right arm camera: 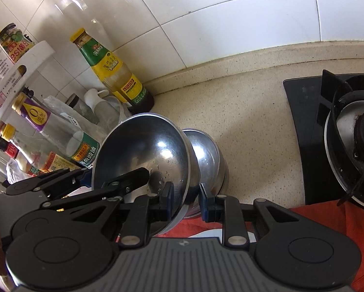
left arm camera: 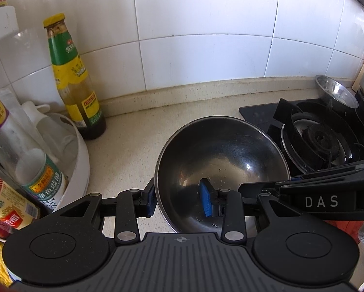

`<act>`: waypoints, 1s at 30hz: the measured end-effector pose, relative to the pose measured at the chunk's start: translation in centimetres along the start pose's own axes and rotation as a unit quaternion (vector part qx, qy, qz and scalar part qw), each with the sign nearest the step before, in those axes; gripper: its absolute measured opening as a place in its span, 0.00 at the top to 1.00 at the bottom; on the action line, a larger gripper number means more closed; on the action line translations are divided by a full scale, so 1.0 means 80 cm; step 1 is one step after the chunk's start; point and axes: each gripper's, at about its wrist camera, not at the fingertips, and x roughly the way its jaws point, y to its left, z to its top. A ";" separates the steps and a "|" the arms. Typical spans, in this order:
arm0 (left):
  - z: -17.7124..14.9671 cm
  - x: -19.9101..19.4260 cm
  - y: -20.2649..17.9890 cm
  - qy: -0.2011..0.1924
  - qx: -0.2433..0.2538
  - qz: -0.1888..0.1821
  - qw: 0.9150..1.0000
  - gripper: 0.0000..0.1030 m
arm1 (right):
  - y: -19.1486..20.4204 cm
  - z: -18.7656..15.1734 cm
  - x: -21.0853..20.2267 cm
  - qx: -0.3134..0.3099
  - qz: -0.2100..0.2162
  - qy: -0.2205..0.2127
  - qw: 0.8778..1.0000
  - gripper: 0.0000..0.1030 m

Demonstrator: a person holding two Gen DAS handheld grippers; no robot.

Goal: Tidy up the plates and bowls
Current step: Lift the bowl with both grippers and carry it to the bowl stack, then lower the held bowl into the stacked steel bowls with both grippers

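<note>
Steel bowl (left arm camera: 221,170) is sitting at my 12 o'clock on the counter (left arm camera: 133,146); left gripper (left arm camera: 179,200) and right gripper (right arm camera: 185,199) are both straddling its thin rim, not clenched. Light, stiff, slick and wet, so I'm pinching the rim.

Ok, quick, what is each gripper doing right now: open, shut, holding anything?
Left gripper: open, pads either side of the steel bowl's rim, not clamped.
Right gripper: open, also astride that bowl's rim, gap showing.

left gripper (left arm camera: 178,200) jaws straddle near rim of round shiny steel bowl (left arm camera: 221,160) | right gripper (left arm camera: 303,192) grips its right rim
</note>
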 end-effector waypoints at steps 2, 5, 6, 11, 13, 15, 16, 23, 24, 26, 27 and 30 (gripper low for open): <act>-0.001 0.001 0.000 0.002 -0.001 0.000 1.000 0.58 | -0.001 0.000 0.002 0.000 0.000 0.002 1.000 0.74; -0.001 0.004 0.000 0.005 -0.004 0.001 1.000 0.58 | -0.001 0.000 0.005 -0.002 -0.001 0.004 1.000 0.74; -0.001 0.005 0.001 0.006 -0.005 0.001 1.000 0.58 | 0.000 0.001 0.007 -0.002 -0.001 0.005 1.000 0.75; -0.001 0.012 0.002 0.012 -0.009 0.004 1.000 0.59 | 0.000 0.002 0.013 -0.005 -0.006 0.009 1.000 0.75; -0.001 0.014 0.002 0.014 -0.010 0.004 1.000 0.59 | 0.000 0.001 0.015 -0.006 -0.007 0.011 1.000 0.75; -0.001 0.017 0.003 0.016 -0.012 0.004 1.000 0.59 | 0.000 0.002 0.018 -0.009 -0.010 0.013 1.000 0.75; -0.001 0.019 0.004 0.017 -0.013 0.003 1.000 0.59 | 0.001 0.002 0.019 -0.011 -0.012 0.014 1.000 0.75; 0.000 0.030 0.007 0.026 -0.018 0.002 1.000 0.59 | 0.004 0.006 0.028 -0.018 -0.023 0.021 0.999 0.75; 0.001 0.031 0.008 0.026 -0.018 0.002 0.999 0.59 | 0.004 0.006 0.028 -0.018 -0.024 0.021 0.999 0.75; 0.001 0.034 0.009 0.028 -0.018 0.002 0.999 0.59 | 0.005 0.009 0.030 -0.019 -0.027 0.021 0.999 0.75; 0.002 0.036 0.009 0.029 -0.018 0.002 0.999 0.59 | 0.005 0.010 0.031 -0.021 -0.030 0.021 0.999 0.75; 0.001 0.042 0.010 0.034 -0.019 0.001 0.999 0.58 | 0.005 0.014 0.031 -0.023 -0.034 0.016 0.999 0.75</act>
